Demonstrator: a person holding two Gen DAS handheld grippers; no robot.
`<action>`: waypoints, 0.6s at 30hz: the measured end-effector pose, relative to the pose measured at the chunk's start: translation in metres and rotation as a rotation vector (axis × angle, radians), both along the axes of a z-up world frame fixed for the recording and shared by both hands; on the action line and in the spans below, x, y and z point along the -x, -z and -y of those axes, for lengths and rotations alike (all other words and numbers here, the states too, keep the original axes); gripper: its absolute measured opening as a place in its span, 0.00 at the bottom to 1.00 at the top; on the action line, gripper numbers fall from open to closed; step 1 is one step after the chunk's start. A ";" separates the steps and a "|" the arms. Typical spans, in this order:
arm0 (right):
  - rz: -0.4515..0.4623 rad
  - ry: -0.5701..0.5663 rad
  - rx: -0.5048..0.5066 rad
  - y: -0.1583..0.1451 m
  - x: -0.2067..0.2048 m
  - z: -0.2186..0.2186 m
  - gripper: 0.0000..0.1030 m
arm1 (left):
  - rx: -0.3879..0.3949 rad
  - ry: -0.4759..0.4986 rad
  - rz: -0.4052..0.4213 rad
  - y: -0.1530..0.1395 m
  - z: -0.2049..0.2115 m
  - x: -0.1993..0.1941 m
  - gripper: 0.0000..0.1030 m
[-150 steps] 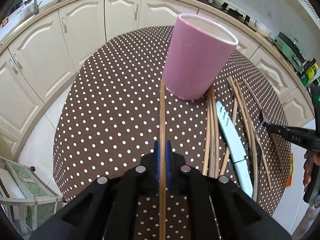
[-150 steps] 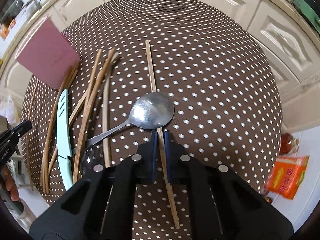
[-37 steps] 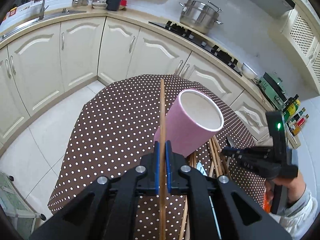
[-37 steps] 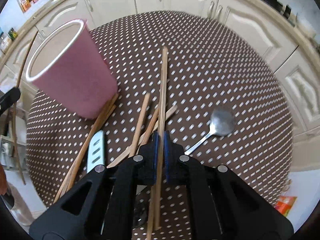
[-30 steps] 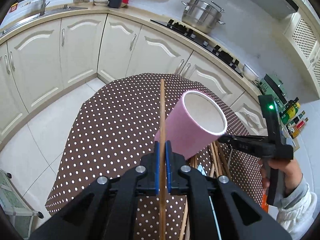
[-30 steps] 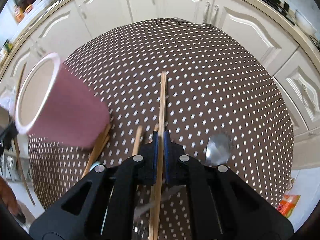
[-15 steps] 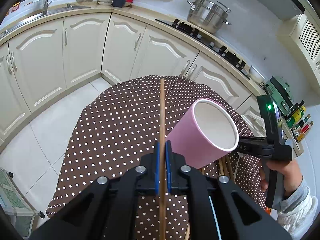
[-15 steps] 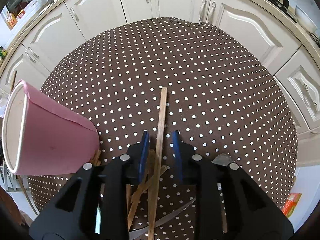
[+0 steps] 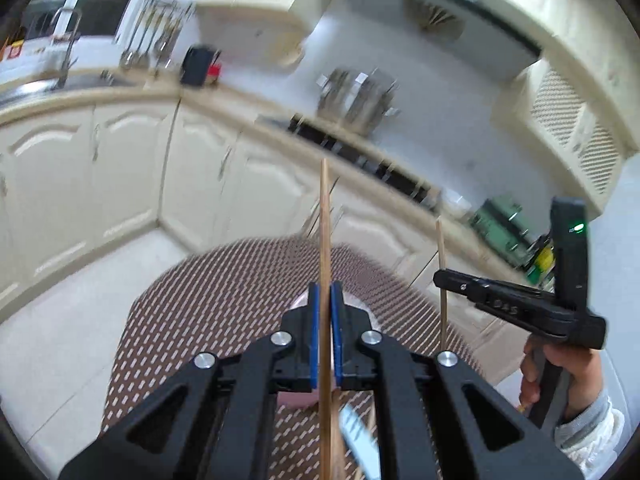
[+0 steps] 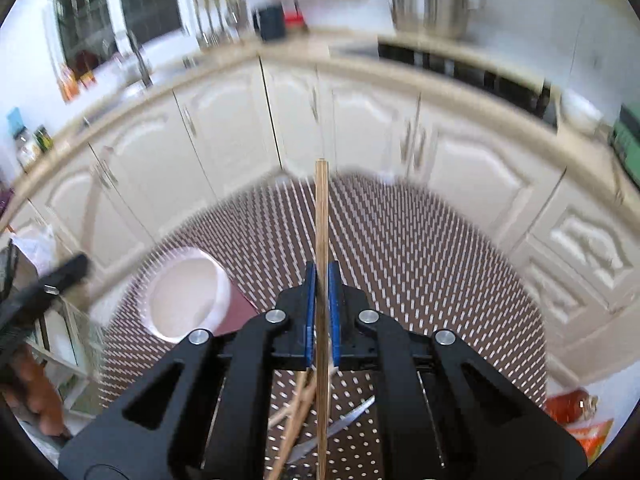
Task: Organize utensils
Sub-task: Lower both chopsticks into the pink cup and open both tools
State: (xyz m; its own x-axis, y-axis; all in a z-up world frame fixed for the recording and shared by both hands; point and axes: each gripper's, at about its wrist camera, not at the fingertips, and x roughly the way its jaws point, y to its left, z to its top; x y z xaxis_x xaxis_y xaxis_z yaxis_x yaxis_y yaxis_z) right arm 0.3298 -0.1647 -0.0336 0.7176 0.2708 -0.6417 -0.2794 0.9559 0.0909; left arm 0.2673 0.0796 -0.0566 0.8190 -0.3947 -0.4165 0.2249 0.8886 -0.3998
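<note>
Wooden sticks are being held up in the air, one pinched tight in each claw, left (image 9: 325,320) and right (image 10: 321,312), while the pink cup (image 10: 188,294) is waiting empty and more sticks (image 10: 296,420) are lying on the tabletop (image 10: 420,264).

Round table (image 10: 420,248) in brown dotted cloth, pink cup (image 10: 188,300) standing on its left side, loose chopsticks (image 10: 296,412) at the near edge, a spoon (image 10: 344,420) just beside them

Black grippers, blue pads, silver screws.
The right gripper (image 9: 442,278) shows a green light; its hand (image 9: 560,376) wears a white sleeve.
</note>
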 end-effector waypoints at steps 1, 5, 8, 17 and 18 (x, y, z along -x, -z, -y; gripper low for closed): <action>0.029 -0.006 -0.006 -0.011 0.003 -0.003 0.06 | 0.002 0.004 0.030 -0.004 0.003 0.001 0.05; 0.219 -0.016 -0.072 -0.061 0.028 -0.016 0.06 | 0.035 -0.002 0.193 -0.021 0.018 0.002 0.05; 0.338 -0.017 -0.143 -0.083 0.040 -0.020 0.06 | 0.030 -0.048 0.289 -0.027 0.029 -0.004 0.05; 0.475 0.023 -0.306 -0.069 0.040 -0.021 0.06 | 0.059 -0.162 0.396 -0.024 0.036 -0.023 0.05; 0.484 0.027 -0.316 -0.068 0.040 -0.020 0.06 | 0.058 -0.165 0.403 -0.025 0.035 -0.024 0.05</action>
